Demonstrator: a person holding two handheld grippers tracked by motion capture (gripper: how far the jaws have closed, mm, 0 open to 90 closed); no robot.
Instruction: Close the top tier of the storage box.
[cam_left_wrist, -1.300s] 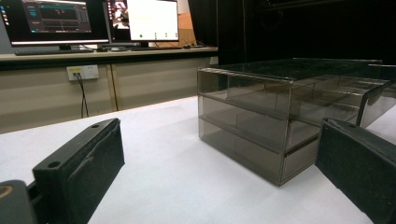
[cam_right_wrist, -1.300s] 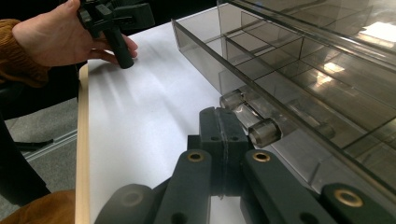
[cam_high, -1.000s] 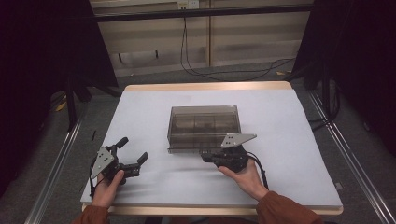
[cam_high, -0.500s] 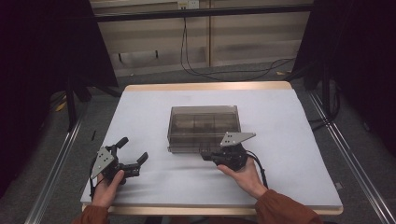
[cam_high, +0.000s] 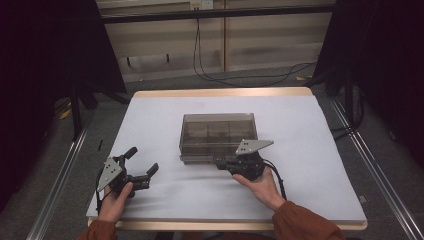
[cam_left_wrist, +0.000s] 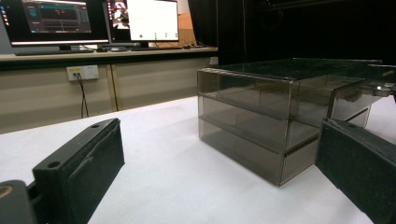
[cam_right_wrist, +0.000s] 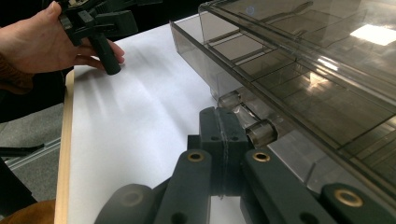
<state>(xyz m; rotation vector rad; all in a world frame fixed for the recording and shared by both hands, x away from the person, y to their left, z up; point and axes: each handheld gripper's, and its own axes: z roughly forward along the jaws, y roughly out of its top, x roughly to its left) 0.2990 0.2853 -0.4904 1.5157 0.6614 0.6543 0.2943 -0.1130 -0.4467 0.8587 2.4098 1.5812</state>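
At table centre stood the smoked drawer cabinet; your right gripper was clenched beside a drawer knob, seemingly to pull, while your left gripper rested released, well apart.

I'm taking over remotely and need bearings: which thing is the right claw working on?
On the white table, look at its middle: a smoky clear plastic drawer box. The right claw sits shut at the box's near front, beside a clear knob. It is the table's sole box.
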